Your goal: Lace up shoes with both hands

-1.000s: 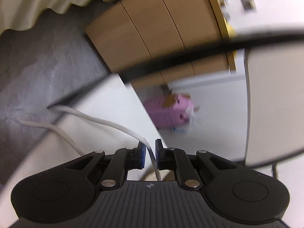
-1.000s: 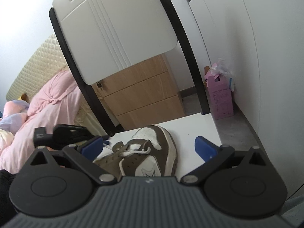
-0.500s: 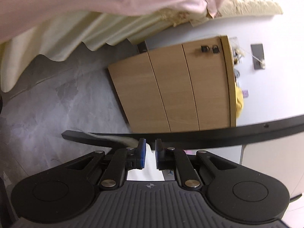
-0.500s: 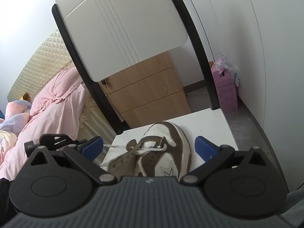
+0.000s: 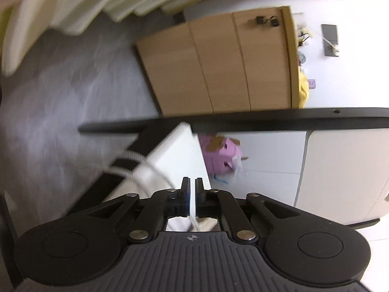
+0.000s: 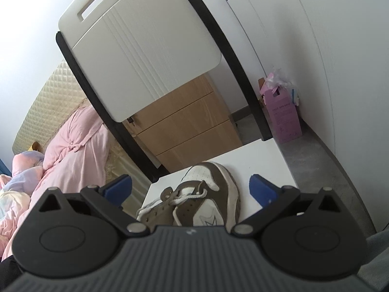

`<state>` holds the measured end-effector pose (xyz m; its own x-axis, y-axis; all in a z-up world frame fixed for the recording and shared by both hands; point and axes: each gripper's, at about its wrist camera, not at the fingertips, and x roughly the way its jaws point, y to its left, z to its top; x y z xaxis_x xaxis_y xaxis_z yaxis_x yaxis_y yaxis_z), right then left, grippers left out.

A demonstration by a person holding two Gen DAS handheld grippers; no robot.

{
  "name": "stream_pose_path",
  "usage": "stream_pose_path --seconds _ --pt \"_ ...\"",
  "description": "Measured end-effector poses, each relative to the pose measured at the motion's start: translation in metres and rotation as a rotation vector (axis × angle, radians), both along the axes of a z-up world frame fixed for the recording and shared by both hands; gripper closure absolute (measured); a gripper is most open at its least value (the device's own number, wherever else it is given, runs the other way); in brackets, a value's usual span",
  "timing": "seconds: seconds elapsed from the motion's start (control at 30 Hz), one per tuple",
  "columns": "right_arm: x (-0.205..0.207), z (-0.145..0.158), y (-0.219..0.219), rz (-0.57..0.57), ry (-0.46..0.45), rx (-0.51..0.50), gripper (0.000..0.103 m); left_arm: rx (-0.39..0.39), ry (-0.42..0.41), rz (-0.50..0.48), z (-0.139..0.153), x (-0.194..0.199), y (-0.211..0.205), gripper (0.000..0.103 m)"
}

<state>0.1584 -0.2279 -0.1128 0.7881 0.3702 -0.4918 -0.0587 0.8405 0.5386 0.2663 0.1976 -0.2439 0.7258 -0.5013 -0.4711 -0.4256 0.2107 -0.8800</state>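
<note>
No writing was legible. The left hand-held gripper [image 5: 192,198] pinched the white shoelace [image 5: 155,170]; the right hand-held gripper [image 6: 190,189] gaped empty above the shoe [image 6: 201,202].

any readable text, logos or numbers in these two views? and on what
No words or numbers can be read.
pink box: printed lines on its side, too small to read.
shoe: crown-like emblem on its side panel, no letters.
right tongs, left tongs: small moulded mark on each body, no letters.
</note>
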Motion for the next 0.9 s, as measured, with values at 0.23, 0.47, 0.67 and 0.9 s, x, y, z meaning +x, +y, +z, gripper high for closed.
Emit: stream_pose_path --seconds 0.23,0.47,0.67,0.9 --pt "0.006 -0.003 0.006 0.016 0.020 0.019 0.000 -0.038 0.017 -0.048 -0.011 0.012 -0.022 0.058" --pt "0.013 -0.005 0.012 0.030 0.031 0.030 0.000 -0.026 0.076 -0.036 -0.031 0.032 -0.043 0.060" --pt "0.016 -0.002 0.006 0.019 0.006 0.022 0.000 0.011 0.062 0.036 -0.030 0.038 -0.038 0.091" --pt "0.014 0.003 -0.011 -0.031 -0.019 0.066 0.000 0.074 -0.047 0.148 -0.017 0.043 -0.019 0.100"
